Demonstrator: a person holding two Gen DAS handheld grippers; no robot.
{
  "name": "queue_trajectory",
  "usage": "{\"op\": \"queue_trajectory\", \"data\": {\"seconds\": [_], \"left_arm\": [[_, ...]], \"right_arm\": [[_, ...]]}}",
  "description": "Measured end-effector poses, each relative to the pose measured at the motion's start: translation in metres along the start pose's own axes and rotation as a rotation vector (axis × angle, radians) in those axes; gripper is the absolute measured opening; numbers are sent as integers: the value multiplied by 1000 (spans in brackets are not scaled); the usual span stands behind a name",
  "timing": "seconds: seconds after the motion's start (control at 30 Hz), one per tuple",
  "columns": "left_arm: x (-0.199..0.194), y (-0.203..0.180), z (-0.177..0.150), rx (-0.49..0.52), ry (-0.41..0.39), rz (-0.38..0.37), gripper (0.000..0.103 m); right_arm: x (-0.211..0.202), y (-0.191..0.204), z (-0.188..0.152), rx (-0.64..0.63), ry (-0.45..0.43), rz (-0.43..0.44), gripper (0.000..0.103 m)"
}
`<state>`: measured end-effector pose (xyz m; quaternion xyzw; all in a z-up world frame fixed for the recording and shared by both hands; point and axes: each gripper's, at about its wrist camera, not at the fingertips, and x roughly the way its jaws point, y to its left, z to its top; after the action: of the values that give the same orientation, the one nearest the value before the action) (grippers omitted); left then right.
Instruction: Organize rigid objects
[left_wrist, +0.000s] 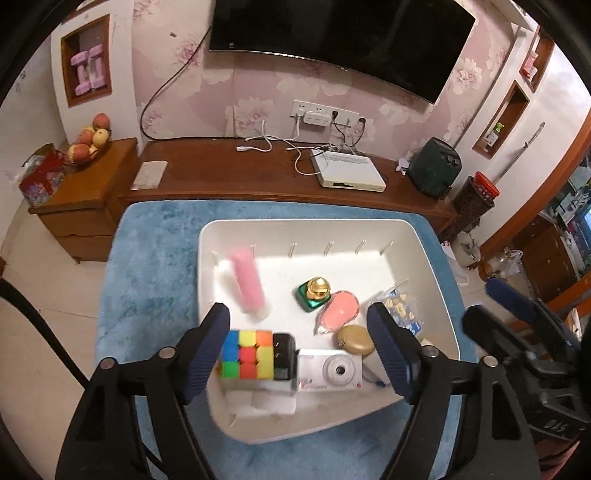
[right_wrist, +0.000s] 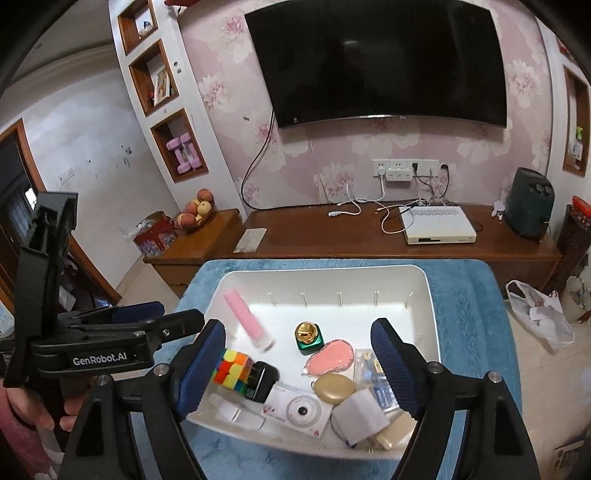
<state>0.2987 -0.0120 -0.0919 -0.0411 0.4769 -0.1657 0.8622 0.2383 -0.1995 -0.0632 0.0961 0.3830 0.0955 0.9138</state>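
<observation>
While the left tongs (left_wrist: 299, 350) hang spread wide and empty above the near end of the white bin (left_wrist: 436, 258), the left wrist view shows the bin resting on a blue mat (left_wrist: 147, 295) that covers the table. Inside it lie a pink tube (left_wrist: 246, 284) at the left, a colourful puzzle cube (left_wrist: 246, 354) touching a black box (left_wrist: 284, 356), a white camera (left_wrist: 330, 371), a tan oval case (left_wrist: 355, 340), a pink pouch (left_wrist: 340, 310) and a green bottle with a gold cap (left_wrist: 314, 295). The other tool shows at the right edge.

From the right wrist view, the right tongs (right_wrist: 299, 369) are likewise spread apart, holding nothing, over the same bin (right_wrist: 430, 306). The cube (right_wrist: 231, 369) sits beside the left finger, the camera (right_wrist: 295, 408) near the front wall, the tube (right_wrist: 247, 319) slanted at the back left. A white folded cloth (right_wrist: 360, 411) lies by the oval case (right_wrist: 334, 387). The left tool (right_wrist: 99, 354) reaches in from the left edge.
</observation>
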Motion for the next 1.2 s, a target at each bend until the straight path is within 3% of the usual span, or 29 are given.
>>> {"op": "queue_trajectory", "data": {"seconds": [0.3,0.5,0.63,0.83,1.07,1.2], "left_arm": [[-36,7,-49,-7,0,46,82],[-58,11,-96,-39,52,108,82],[-76,8,-131,-84,70,150,82],[-98,-7,-187,-161,107,249,82],[-114,-42,-233,-250,140,268,82],[-122,-61,-249,-247,144,275,82]], "right_arm": [[-45,20,-38,6,25,-8,84],[-60,24,-80,21,103,16,88],[-66,27,-110,-1,200,52,90],[-93,29,-151,-82,274,76,92],[-134,12,-193,-69,341,94,92],[-164,-1,-208,-45,347,87,92]]}}
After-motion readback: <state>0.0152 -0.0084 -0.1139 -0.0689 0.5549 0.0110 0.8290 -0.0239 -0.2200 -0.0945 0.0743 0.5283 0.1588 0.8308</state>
